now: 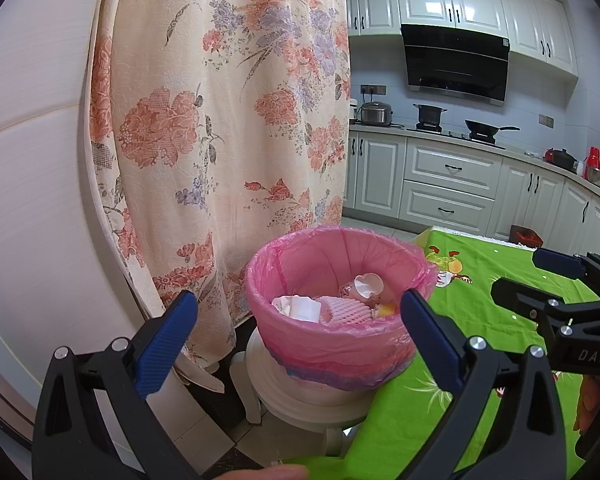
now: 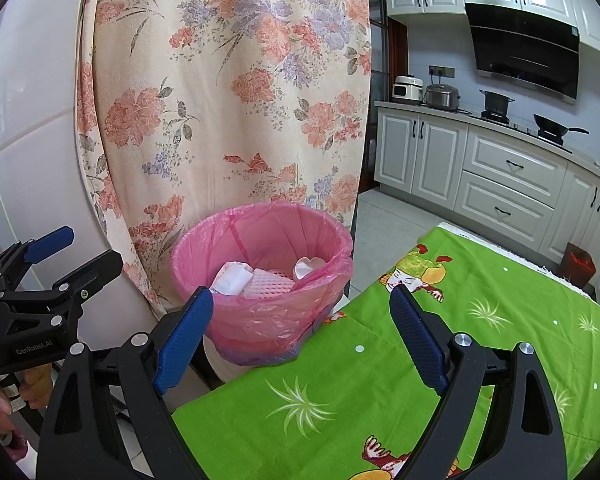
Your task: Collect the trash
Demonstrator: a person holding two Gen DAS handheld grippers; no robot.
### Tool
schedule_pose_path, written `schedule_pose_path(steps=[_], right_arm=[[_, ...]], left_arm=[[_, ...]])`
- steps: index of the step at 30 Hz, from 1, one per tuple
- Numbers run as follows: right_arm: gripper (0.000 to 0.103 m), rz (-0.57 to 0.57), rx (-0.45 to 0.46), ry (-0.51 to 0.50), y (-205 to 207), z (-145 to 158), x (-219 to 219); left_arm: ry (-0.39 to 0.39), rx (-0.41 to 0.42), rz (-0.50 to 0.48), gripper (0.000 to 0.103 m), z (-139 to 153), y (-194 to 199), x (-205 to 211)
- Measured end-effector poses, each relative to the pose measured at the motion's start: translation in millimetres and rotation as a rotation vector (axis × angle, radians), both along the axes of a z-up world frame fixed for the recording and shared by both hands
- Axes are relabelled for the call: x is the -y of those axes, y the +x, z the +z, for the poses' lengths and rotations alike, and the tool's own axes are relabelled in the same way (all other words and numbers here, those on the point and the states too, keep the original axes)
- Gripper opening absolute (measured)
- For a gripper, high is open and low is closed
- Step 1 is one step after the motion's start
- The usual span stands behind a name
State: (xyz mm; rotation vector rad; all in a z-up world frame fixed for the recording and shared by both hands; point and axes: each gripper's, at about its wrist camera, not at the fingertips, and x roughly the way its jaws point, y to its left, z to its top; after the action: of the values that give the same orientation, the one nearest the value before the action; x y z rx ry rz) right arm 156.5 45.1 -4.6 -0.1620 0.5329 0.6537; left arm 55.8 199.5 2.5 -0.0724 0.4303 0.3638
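While both tools hung empty over the near edge of the table, the pink-lined bin (image 1: 336,312) stood on a white stool (image 1: 300,396) just beside the table's far left corner, right up against the floral curtain (image 1: 220,120). That spot probably served the job: the bin's rim sat close to the level of the green tablecloth (image 1: 460,340), so scraps could be carried straight over from the cloth.

Inside the bin lay the trash already gathered: a crumpled white tissue (image 1: 296,308) on the side nearest the curtain, a pink foam fruit net (image 1: 348,312) in the middle, and a pale eggshell-like piece (image 1: 368,284) toward the far wall. No loose litter showed on the stretch of cloth beside the bin, so the collecting looked to me nearly or wholly done.

The left gripper (image 1: 300,344) pointed at the bin from the near side, its blue pads spread wide to either flank of the bin and holding nothing. The right gripper (image 2: 300,340) sat further from the curtain, over the cloth, with jaws equally wide and nothing between them; its left pad lined up with the bin's near wall without visibly touching it. Both were held roughly level, aimed forward and slightly down toward the bin. A hand (image 2: 4,396) showed on the left tool's handle, well short of the bin.
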Motion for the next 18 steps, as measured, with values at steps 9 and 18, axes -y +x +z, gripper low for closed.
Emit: schedule_pose_path(steps=[9,18], right_arm=[[0.085,0.001,-0.005,0.0,0.0,-0.7,-0.8],[0.085,0.004,-0.004,-0.002,-0.6,-3.4,-2.9]], left_arm=[[0.0,-0.001,0.001,0.098,-0.4,-0.1,0.4],[0.008,0.001,0.001,0.098,-1.9,-0.8,-0.4]])
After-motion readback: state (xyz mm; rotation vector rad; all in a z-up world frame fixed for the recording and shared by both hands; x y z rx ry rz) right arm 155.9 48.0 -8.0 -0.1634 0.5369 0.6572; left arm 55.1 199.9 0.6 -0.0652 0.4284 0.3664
